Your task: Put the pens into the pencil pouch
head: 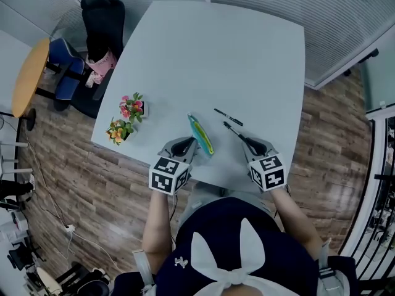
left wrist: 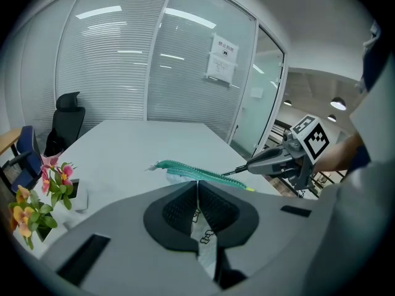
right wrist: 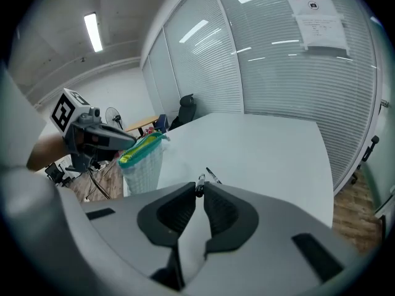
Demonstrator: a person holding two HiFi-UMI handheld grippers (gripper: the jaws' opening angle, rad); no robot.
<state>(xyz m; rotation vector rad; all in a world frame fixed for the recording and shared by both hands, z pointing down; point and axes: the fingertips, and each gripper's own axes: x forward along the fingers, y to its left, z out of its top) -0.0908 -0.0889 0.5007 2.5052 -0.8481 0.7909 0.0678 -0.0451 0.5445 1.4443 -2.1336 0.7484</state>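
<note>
Teal along its zipper and pale mesh below, the pencil pouch [head: 201, 135] stands on edge near the front of the bench [head: 203, 54]. Its cloth is pinched between the closed jaws of the left gripper [head: 187, 144]. The right gripper [head: 248, 143] has its jaws clamped on a black pen [head: 233, 130], whose tip is close to the pouch's zipper edge. A second pen [head: 228, 117] lies on the bench just beyond.
</note>
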